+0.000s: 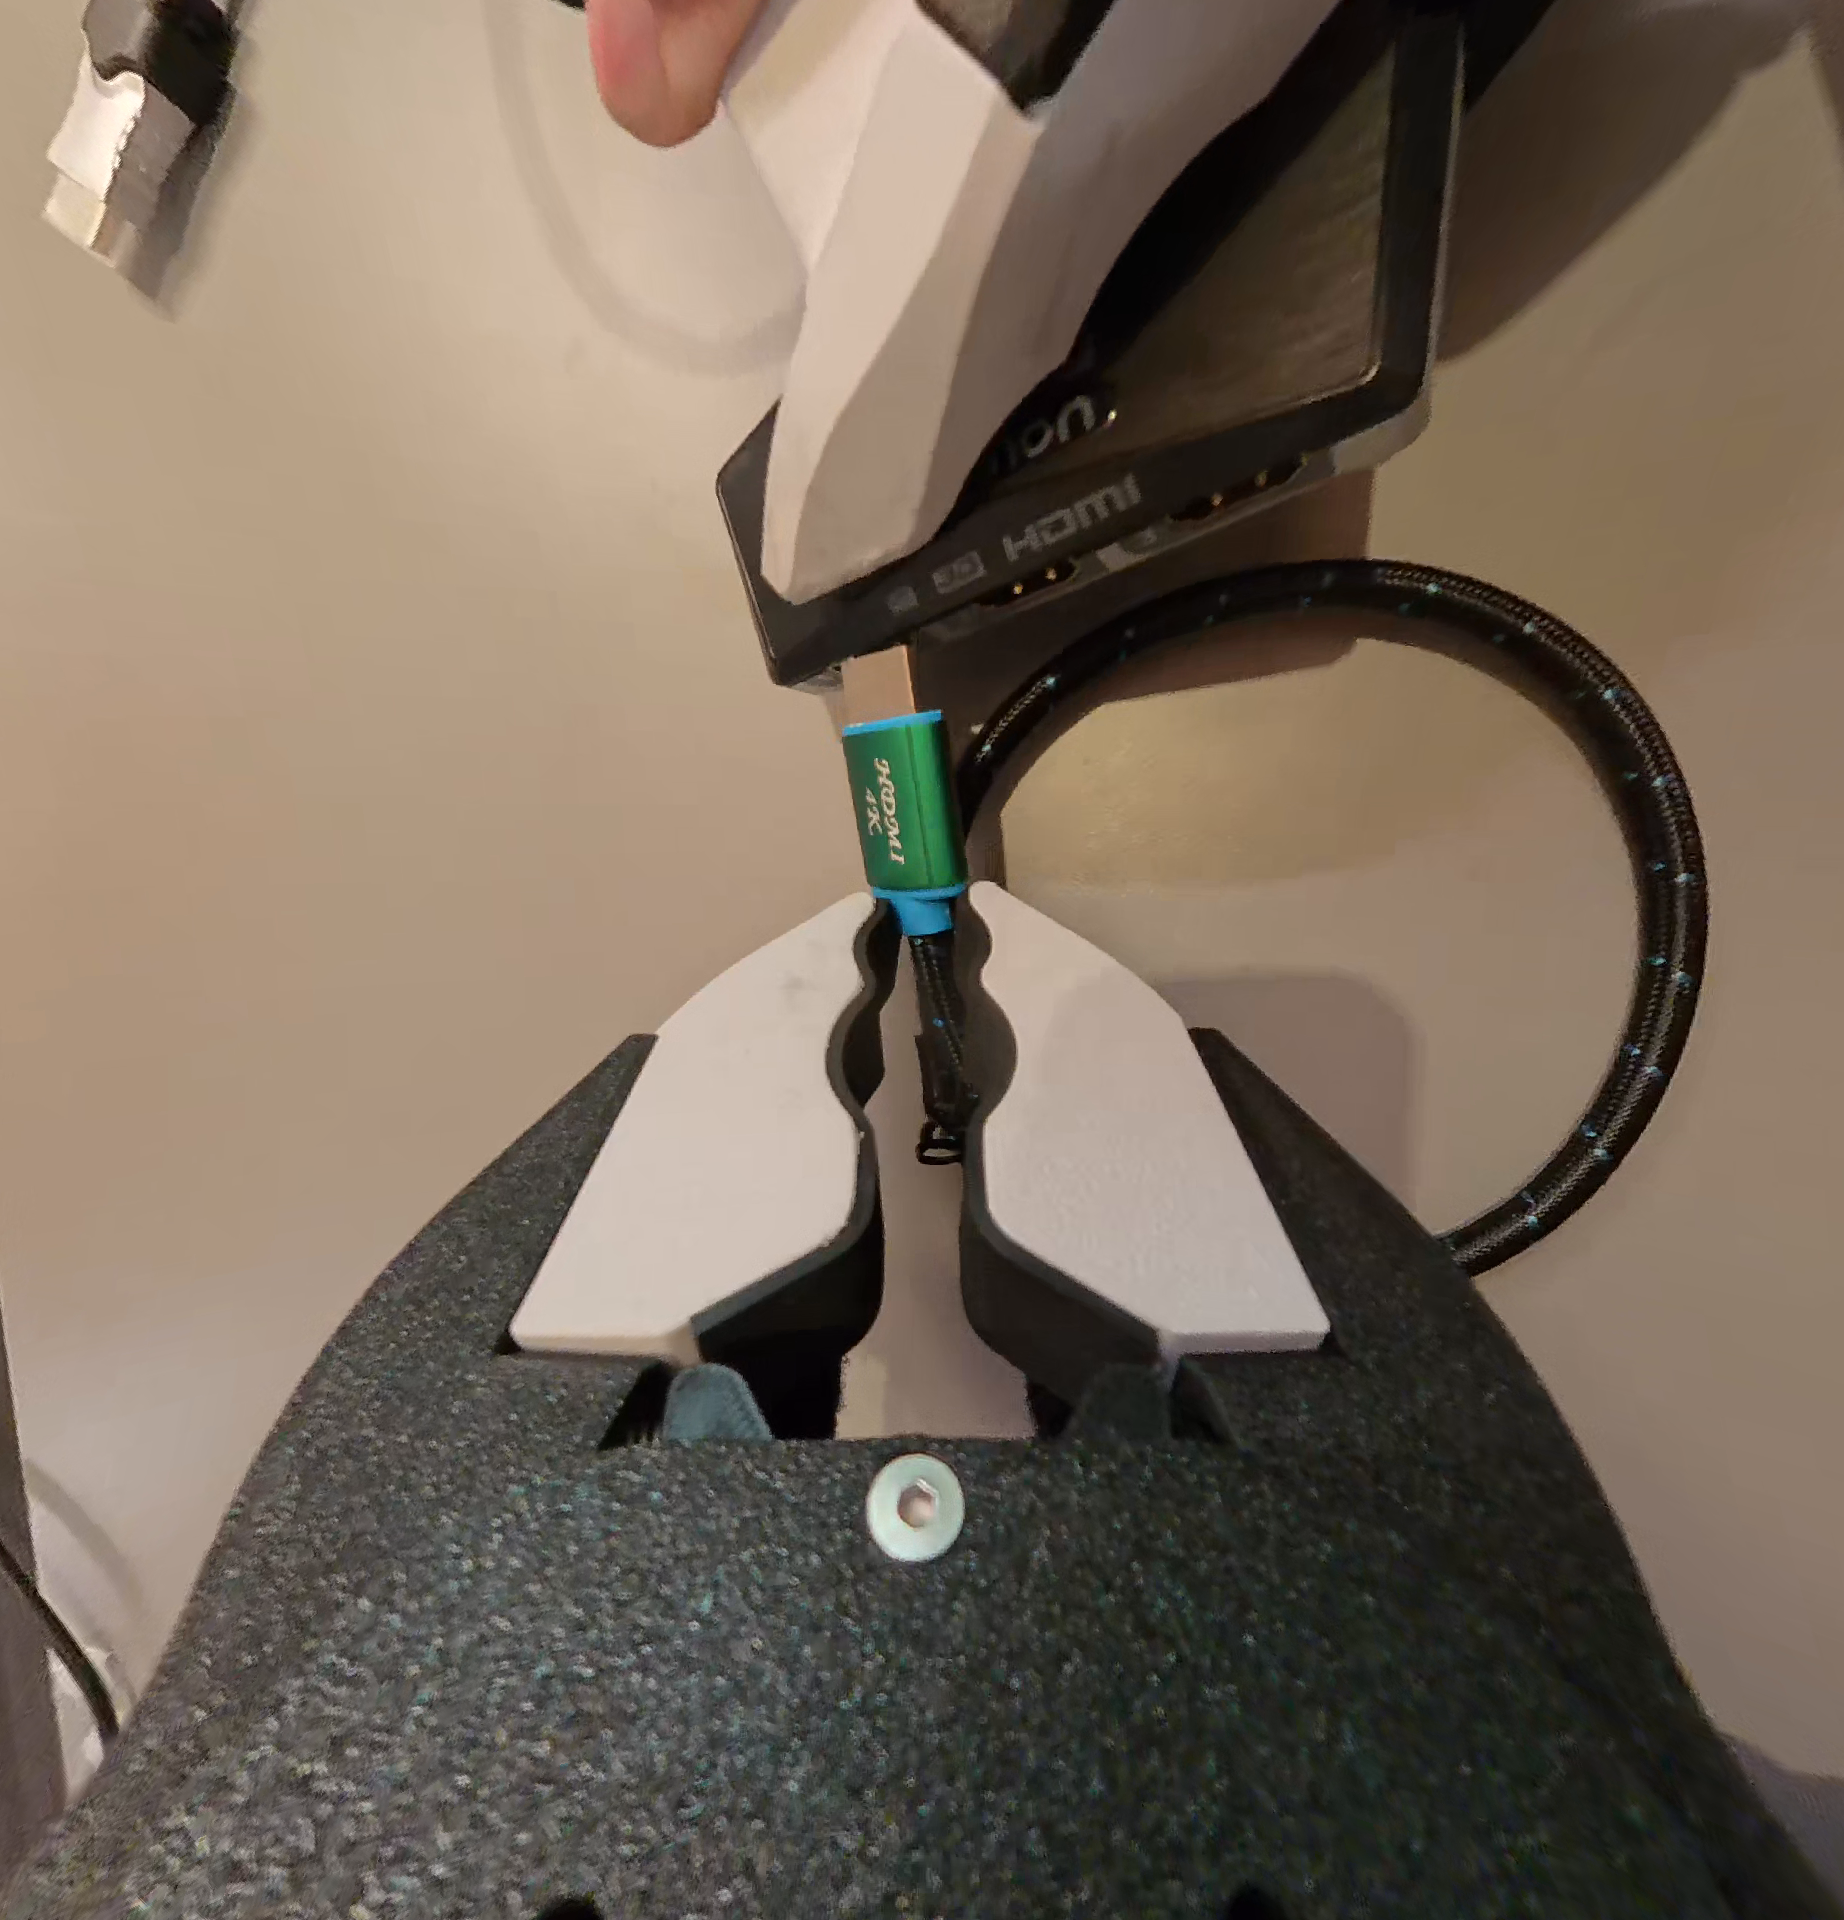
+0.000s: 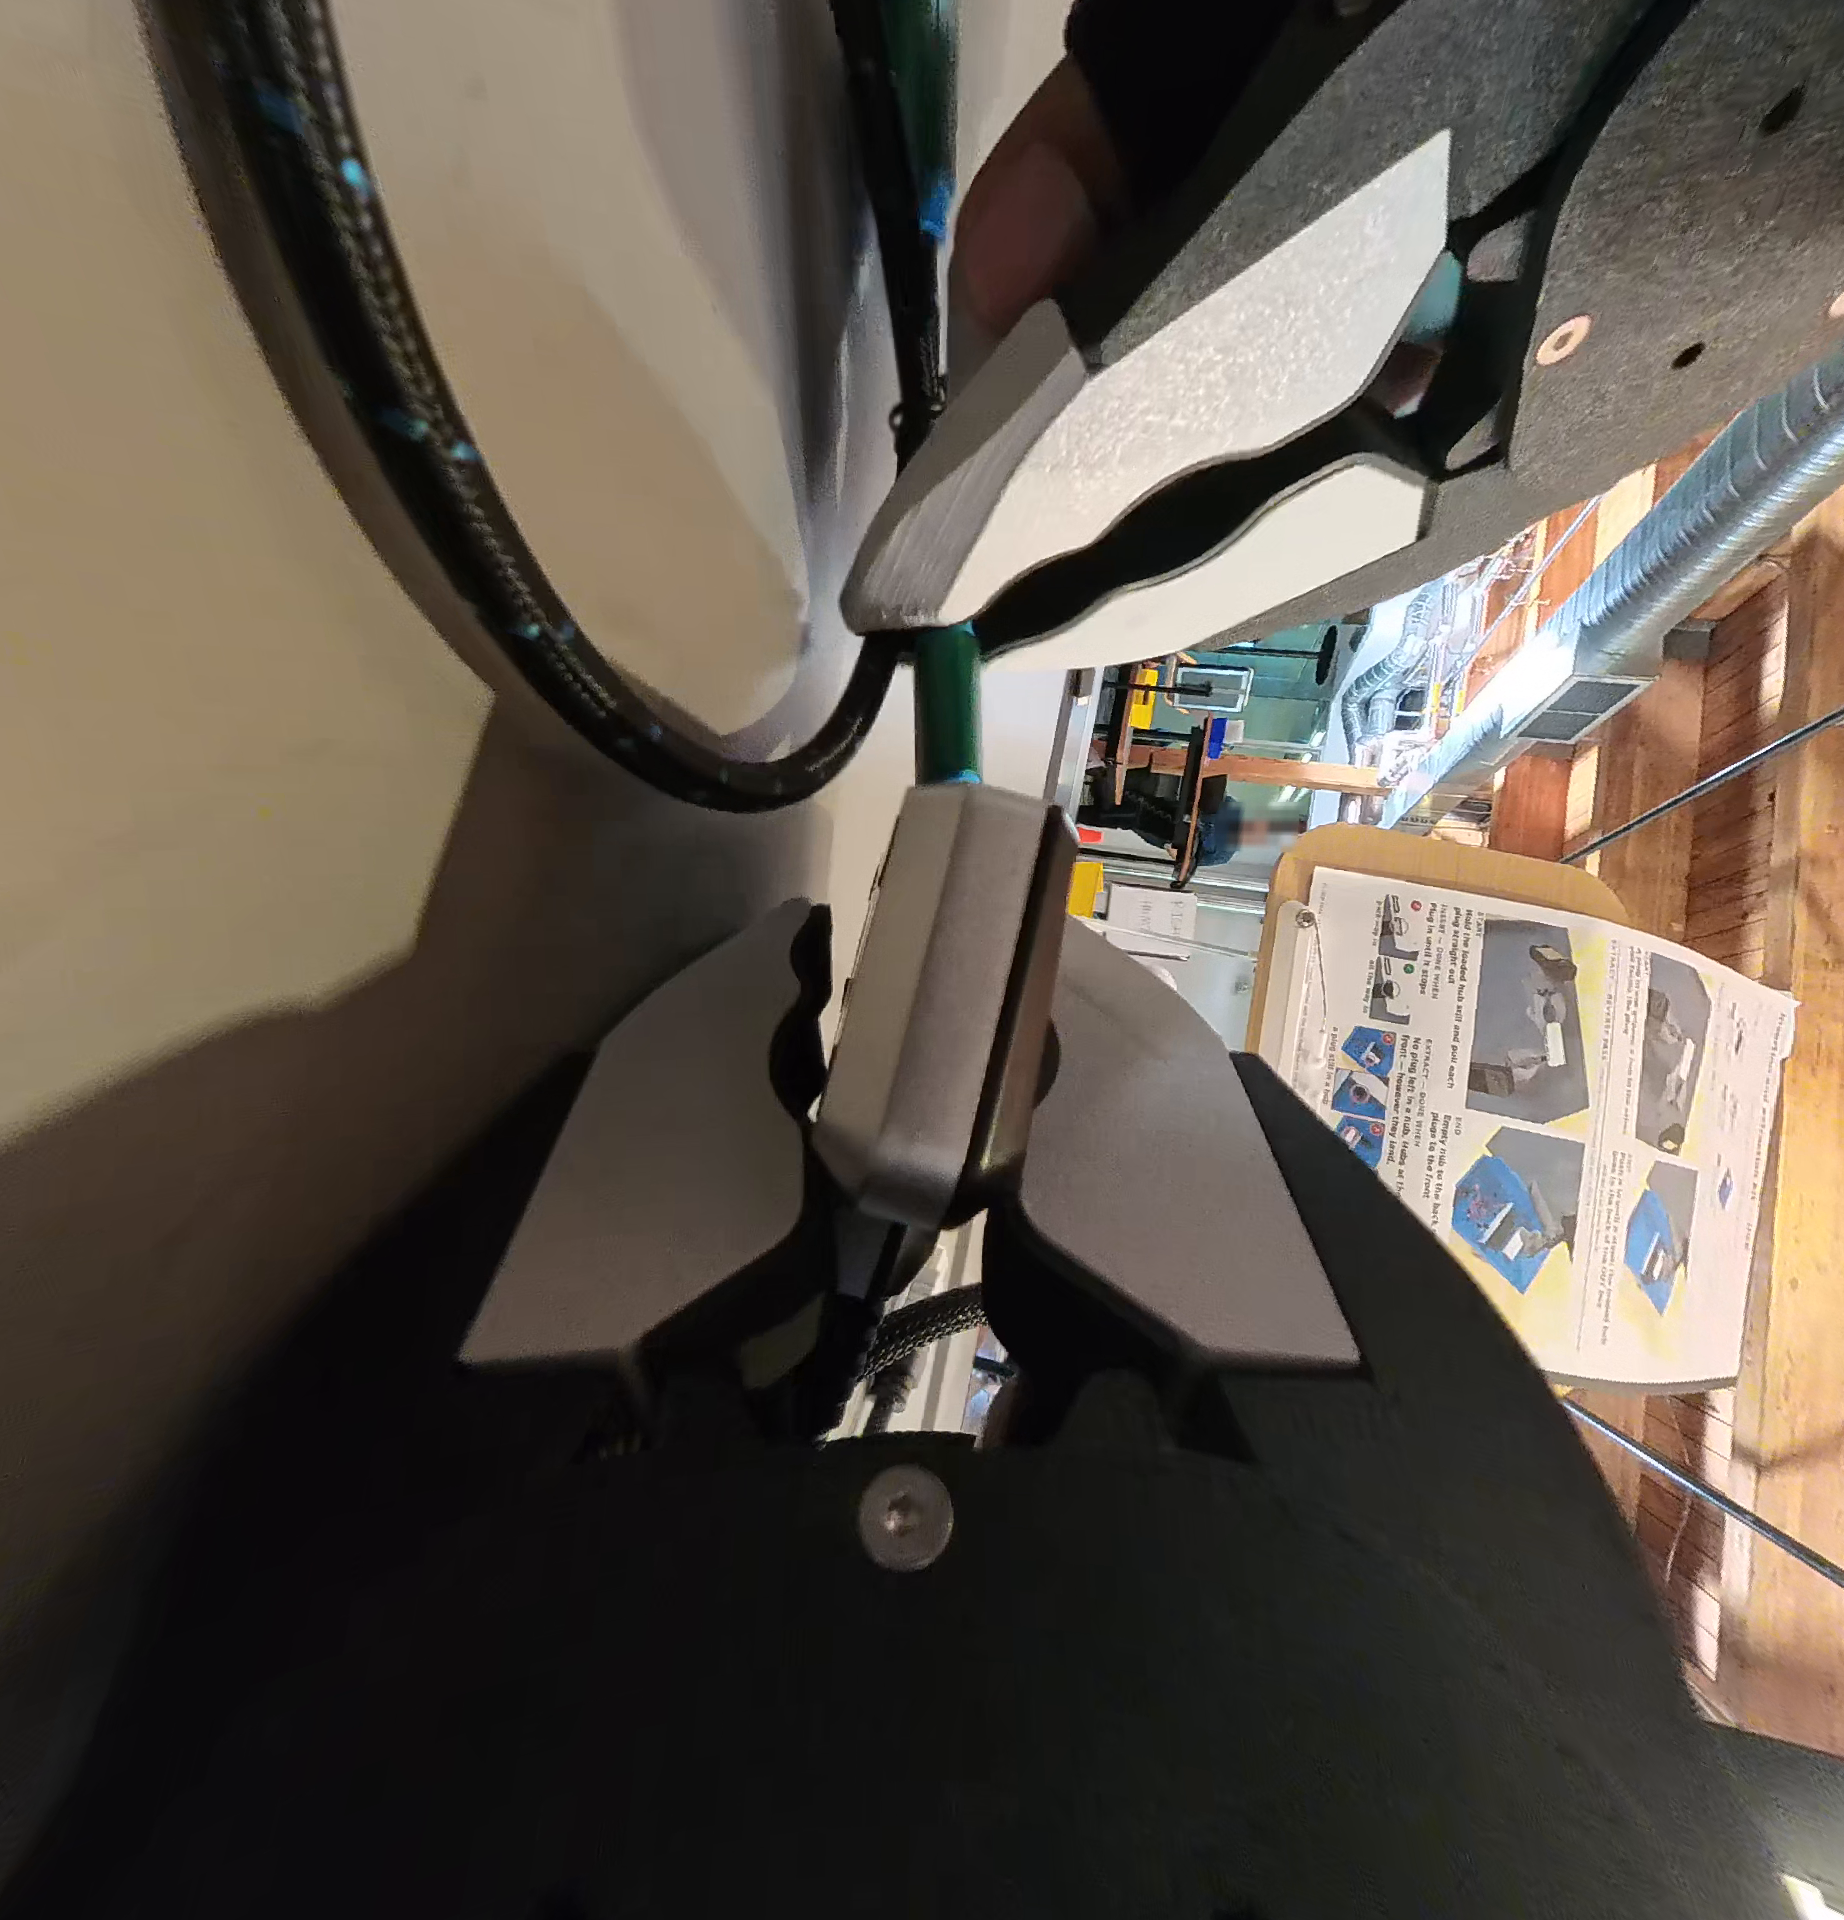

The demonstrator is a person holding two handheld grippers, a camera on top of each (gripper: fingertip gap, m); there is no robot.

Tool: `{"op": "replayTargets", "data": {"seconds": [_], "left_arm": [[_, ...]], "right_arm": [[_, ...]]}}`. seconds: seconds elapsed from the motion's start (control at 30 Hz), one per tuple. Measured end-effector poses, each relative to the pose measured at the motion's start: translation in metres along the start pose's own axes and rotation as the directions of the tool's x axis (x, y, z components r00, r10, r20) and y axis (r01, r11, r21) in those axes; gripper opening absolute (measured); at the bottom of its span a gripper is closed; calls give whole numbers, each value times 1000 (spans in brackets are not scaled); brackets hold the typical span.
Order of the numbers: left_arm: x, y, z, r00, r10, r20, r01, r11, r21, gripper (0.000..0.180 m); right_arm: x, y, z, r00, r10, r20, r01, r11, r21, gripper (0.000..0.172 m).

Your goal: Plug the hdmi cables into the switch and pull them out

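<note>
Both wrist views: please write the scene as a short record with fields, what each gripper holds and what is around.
Left gripper: closed on the blue collar behind the green plug
Plug: metal tip at a port of the hub
Right gripper: clamped on the grey and black hub
Cable: black braided, looped on the beige table
Background: printed sheet on a board

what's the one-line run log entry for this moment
left gripper: shut on blue collar of green plug | plug tip at hub port | right gripper: shut on hub | braided cable looped
</note>
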State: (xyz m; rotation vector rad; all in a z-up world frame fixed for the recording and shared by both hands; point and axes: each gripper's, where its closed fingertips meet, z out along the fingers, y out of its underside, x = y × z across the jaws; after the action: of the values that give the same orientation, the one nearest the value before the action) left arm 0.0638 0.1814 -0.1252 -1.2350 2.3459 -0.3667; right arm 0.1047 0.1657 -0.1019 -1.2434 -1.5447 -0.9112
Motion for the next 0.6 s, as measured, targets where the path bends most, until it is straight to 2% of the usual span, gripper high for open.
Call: {"op": "replayTargets", "data": {"seconds": [0.37,0.53,0.6], "left_arm": [[-4,0,-1,992,60,108,-46,990,-131,10],[-5,-1,-1,978,135,161,-102,974,-200,10],[-4,-5,-2,977,138,165,-107,976,-188,10]], "right_arm": [[0,0,-2,999,-53,-6,53,998,-37,31],[-3,-1,-4,998,-56,33,57,998,-39,30],[-5,-1,-5,997,-34,65,36,999,-32,30]]}}
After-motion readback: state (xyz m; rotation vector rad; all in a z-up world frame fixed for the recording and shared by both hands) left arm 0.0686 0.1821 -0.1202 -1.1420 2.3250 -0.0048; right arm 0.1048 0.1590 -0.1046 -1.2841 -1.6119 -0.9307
